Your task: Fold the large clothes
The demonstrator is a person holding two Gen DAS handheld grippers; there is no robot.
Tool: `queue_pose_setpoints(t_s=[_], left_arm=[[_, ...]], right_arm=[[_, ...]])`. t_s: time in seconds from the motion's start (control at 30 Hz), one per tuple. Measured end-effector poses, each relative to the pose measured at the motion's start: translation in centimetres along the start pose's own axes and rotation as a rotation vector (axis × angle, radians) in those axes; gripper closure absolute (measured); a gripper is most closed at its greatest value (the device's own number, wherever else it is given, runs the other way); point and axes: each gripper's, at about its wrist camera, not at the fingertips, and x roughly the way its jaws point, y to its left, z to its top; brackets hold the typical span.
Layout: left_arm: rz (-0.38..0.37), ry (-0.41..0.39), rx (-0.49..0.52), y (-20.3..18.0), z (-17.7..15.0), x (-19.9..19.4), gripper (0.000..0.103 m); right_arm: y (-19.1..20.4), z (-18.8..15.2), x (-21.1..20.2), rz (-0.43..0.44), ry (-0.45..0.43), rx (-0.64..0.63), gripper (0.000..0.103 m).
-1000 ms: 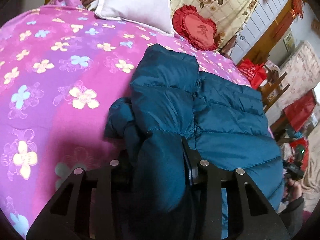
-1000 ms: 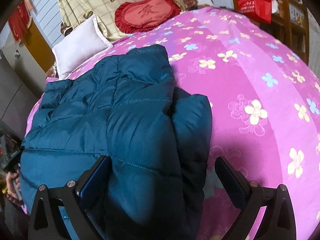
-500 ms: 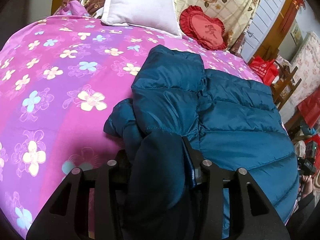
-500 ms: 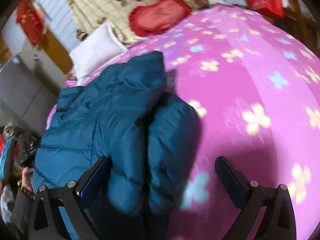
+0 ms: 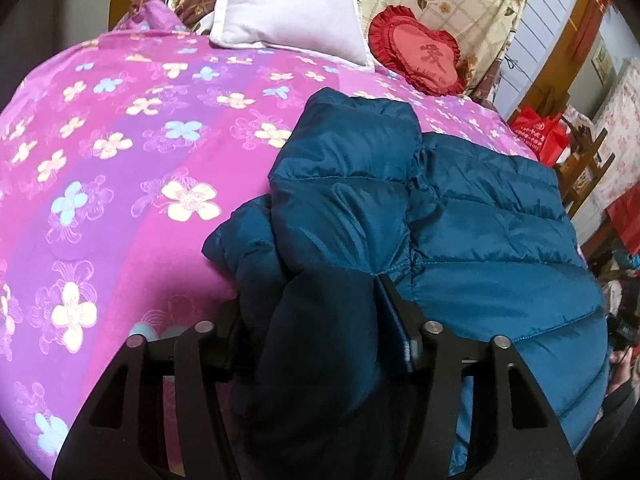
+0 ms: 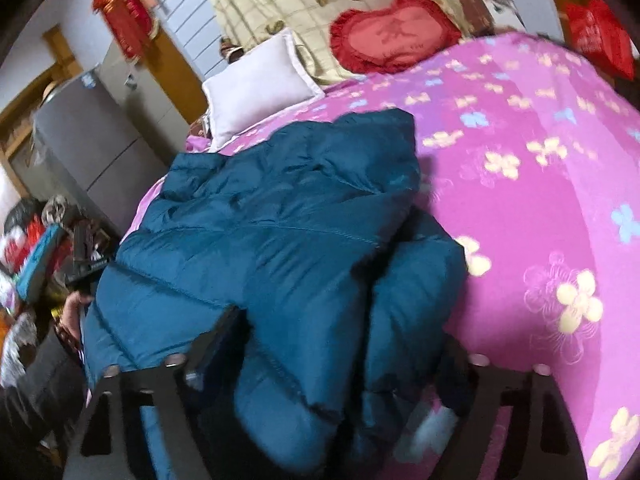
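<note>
A teal quilted puffer jacket [image 5: 480, 220] lies on the pink flowered bedcover [image 5: 120, 160], its sleeve folded over the body. My left gripper [image 5: 316, 304] sits at the jacket's near edge with a thick dark fold bulging between its fingers; its jaws are opening while the right pad [image 5: 394, 320] still presses the cloth. In the right wrist view the same jacket [image 6: 260, 208] fills the lower middle. My right gripper [image 6: 340, 332] is closing its jaws around a bunched fold and the sleeve, with fabric touching both fingers. The picture is blurred there.
A white pillow [image 5: 288, 4] and a red heart cushion [image 5: 420, 56] lie at the head of the bed. A red bag [image 5: 538, 132] and wooden furniture stand beyond the bed's far side. A grey cabinet [image 6: 92, 140], clutter and a person's hand [image 6: 72, 312] are at the left.
The right jaws came in from wide open onto the jacket fold, and that view swung and rolled. The left jaws spread a little around their fold; the left hand stayed put.
</note>
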Motion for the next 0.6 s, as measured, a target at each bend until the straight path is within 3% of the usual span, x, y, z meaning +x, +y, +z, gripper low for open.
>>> queue_pose_setpoints(t_s=[0.1, 0.13, 0.2, 0.3, 0.6], left_arm=[[0.038, -0.02, 0.045, -1.2, -0.2, -0.7, 0.076], [0.059, -0.032, 0.067, -1.8, -0.2, -1.1, 0.083], [0.111, -0.061, 0.103, -2.8, -0.2, -2.1, 0.087], [0.126, -0.085, 0.078, -3.3, -0.1, -3.8, 0.089], [-0.004, -0.139, 0.034, -6.1, -2.6, -10.7, 0.09]], right_arm=[[1.3, 0.1, -0.9, -0.025, -0.023, -0.066, 0.06], [2.0, 0.3, -1.2, -0.048, -0.03, -0.087, 0.061], [3.3, 0.4, -1.9, -0.098, -0.046, -0.128, 0.066], [4.7, 0.7, -3.3, -0.161, -0.069, -0.172, 0.069], [6.4, -1.1, -11.0, -0.25, -0.174, -0.16, 0.073]])
